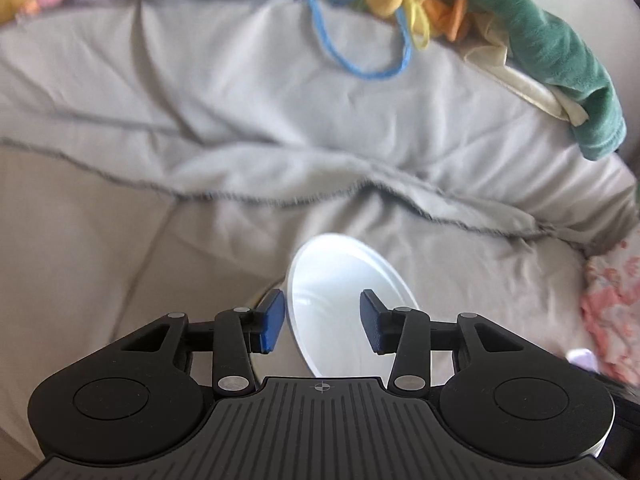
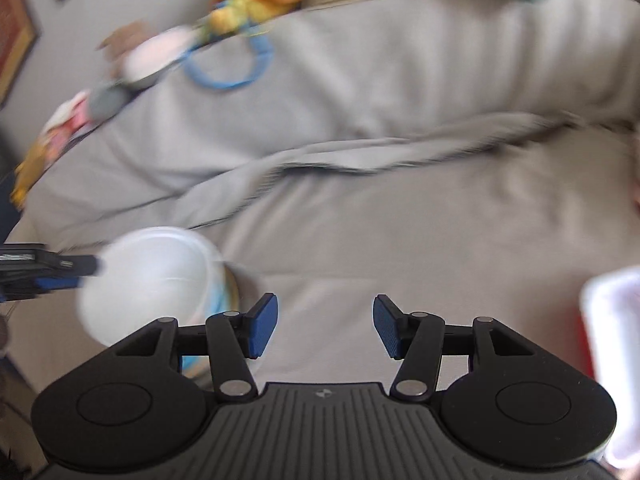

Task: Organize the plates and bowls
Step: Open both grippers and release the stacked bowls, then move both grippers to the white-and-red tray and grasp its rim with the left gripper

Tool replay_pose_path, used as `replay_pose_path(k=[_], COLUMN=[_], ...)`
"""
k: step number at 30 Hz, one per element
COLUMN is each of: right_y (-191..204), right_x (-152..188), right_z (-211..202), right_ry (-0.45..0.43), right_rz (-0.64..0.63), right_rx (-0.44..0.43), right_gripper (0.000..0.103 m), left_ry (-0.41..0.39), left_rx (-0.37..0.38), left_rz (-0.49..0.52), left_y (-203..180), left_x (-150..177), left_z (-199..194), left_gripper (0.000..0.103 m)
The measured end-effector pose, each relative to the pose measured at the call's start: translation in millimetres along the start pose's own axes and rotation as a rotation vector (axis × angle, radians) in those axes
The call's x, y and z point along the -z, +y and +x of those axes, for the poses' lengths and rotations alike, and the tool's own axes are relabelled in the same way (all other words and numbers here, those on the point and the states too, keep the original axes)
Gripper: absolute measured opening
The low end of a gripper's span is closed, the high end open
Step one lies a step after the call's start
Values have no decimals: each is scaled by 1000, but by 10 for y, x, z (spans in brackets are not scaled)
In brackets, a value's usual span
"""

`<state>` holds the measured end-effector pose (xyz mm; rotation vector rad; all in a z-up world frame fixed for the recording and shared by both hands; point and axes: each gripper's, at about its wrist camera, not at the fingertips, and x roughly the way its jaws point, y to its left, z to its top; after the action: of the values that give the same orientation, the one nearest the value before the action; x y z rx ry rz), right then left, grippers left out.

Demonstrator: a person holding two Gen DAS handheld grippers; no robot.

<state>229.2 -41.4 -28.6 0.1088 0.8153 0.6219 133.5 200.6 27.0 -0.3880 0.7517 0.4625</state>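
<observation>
A white bowl [image 1: 344, 300] is tipped on edge over a grey-covered bed [image 1: 120, 240]. The left tool [image 1: 323, 322] has its blue pads either side of the bowl's wall; the left pad [image 1: 272, 320] sits against the outside, while the right one stands inside the bowl clear of it, so whether it truly grips is unclear. The right tool [image 2: 325, 326] is apart and empty, with the bowl at its nine o'clock.

Likely step: carrying the bowl toward a stack. Next it needs a set-down spot. Motion blur hides detail (a white-and-red object [image 2: 612, 352] at three o'clock is cut off), and no plates show.
</observation>
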Motion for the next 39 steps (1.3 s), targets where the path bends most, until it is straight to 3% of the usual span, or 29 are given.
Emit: replay_pose_path(k=[5, 10, 13, 20, 23, 27, 30, 34, 36, 39], right_y=[-617, -758, -655, 4, 284, 475, 373, -15, -273, -742], right_x=[191, 295, 339, 223, 185, 179, 181, 213, 248, 311], right_z=[-152, -44, 9, -4, 30, 40, -32, -185, -284, -446], right_ry=[8, 40, 66, 66, 67, 63, 40, -15, -53, -109], right_rz=[105, 141, 130, 14, -37, -76, -62, -11, 16, 76], right_rx=[54, 38, 23, -94, -117, -111, -80, 26, 113, 243], right_gripper=[54, 54, 54, 54, 54, 54, 54, 54, 54, 55], left_ry=[30, 69, 94, 184, 165, 77, 8, -20, 11, 141], left_rx=[-66, -85, -101, -43, 30, 50, 86, 207, 285, 381], left_rz=[-68, -88, -86, -196, -251, -253, -240, -170, -114, -22], left_y=[70, 193, 275, 694, 836, 853, 739, 280, -75, -719], left_x=[34, 95, 140, 373, 392, 309, 257, 278, 342, 528], left_z=[72, 104, 206, 451, 375, 117, -88, -192, -107, 227], left_gripper=[42, 41, 41, 32, 32, 32, 32, 32, 32, 32])
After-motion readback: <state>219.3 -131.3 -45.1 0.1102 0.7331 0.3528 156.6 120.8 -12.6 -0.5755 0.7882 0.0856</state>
